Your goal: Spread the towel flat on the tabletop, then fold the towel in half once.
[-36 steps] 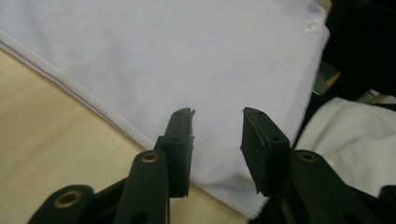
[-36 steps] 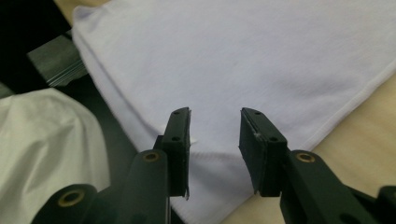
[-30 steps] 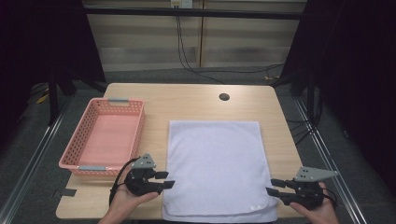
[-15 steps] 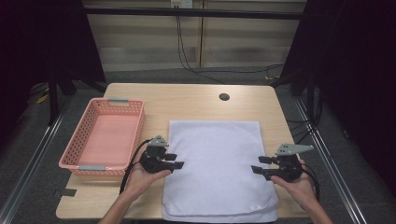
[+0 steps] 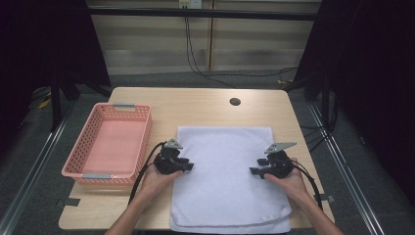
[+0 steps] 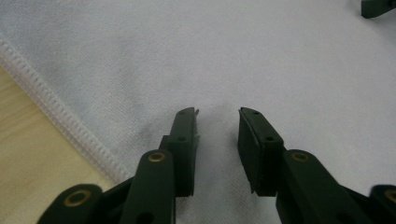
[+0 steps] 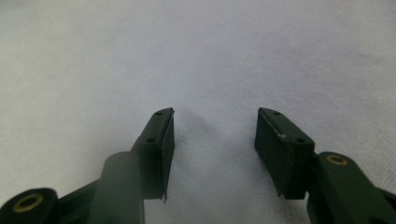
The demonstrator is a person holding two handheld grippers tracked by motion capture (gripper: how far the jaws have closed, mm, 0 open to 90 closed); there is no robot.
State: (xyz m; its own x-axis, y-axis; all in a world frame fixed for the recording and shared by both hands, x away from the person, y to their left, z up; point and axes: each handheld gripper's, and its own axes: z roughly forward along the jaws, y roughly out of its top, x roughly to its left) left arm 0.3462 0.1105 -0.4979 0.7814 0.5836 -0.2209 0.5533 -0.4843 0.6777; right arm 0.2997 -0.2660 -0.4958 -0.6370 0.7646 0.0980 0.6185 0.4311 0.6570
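Observation:
A white towel (image 5: 222, 147) lies flat on the wooden table (image 5: 195, 105), its doubled edge at the table's front. My left gripper (image 5: 190, 167) rests over the towel's left part and points right. Its jaws have just been closing; a narrow gap stays between the pads, with bare cloth (image 6: 233, 56) under them. In the left gripper view (image 6: 217, 116) the towel's stitched hem (image 6: 56, 121) runs at the left. My right gripper (image 5: 254, 171) is over the towel's right part, pointing left, and its jaws have widened. They stand open (image 7: 215, 114) over a slight ridge of cloth (image 7: 196, 56).
A pink plastic basket (image 5: 143, 139) with nothing in it sits on the table's left side, close to the left hand. A round dark hole (image 5: 235, 102) is in the tabletop behind the towel. A tip of the other gripper (image 6: 376, 7) shows far off.
Both hands have moved forward and inward from the towel's front corners onto its middle band. The left jaws have narrowed; the right jaws stand wider than a second ago.

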